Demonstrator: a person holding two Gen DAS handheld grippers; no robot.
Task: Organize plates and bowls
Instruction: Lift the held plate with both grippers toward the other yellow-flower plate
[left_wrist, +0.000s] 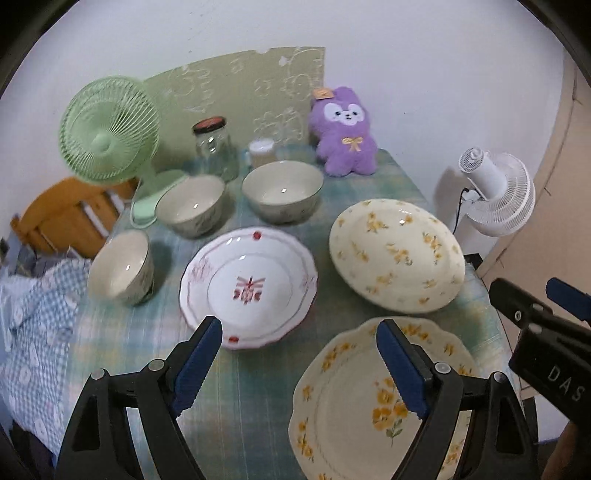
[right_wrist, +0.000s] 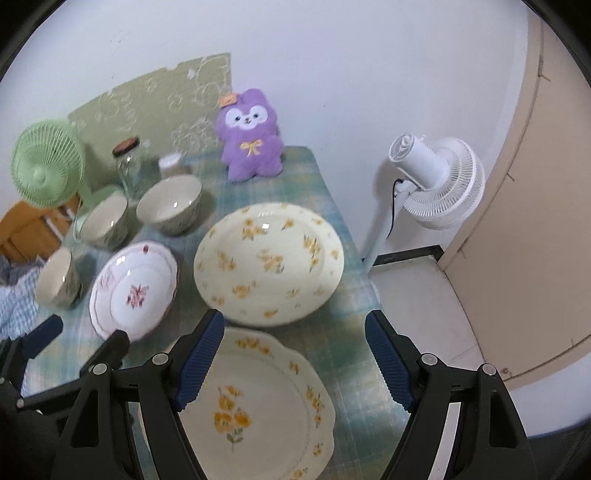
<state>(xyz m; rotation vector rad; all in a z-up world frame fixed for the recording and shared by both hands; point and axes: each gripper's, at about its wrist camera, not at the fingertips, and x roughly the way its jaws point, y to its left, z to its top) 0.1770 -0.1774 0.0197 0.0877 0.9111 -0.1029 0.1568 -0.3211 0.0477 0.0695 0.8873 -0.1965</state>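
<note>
Plaid-clothed table (left_wrist: 258, 387) against white wall. Scalloped yellow-flower plate (left_wrist: 343, 413) cut off at near edge, partly masked by fingers. Round yellow-flower plate (right_wrist: 269, 266) close to right table edge, open floor beyond. Red-pattern plate (left_wrist: 249, 290) at centre; three bowls (left_wrist: 282, 195) along left and rear, apart. Left gripper (left_wrist: 299, 367) and right gripper (right_wrist: 295, 363) held above plates, jaws wide apart, nothing between them.

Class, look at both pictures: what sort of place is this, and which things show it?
Most likely a room in a home, not a workshop or lab. A cloth-covered table stands against a wall with patterned plates and bowls on it, a purple plush toy sits at the back, and a white standing fan is beside it.
</note>
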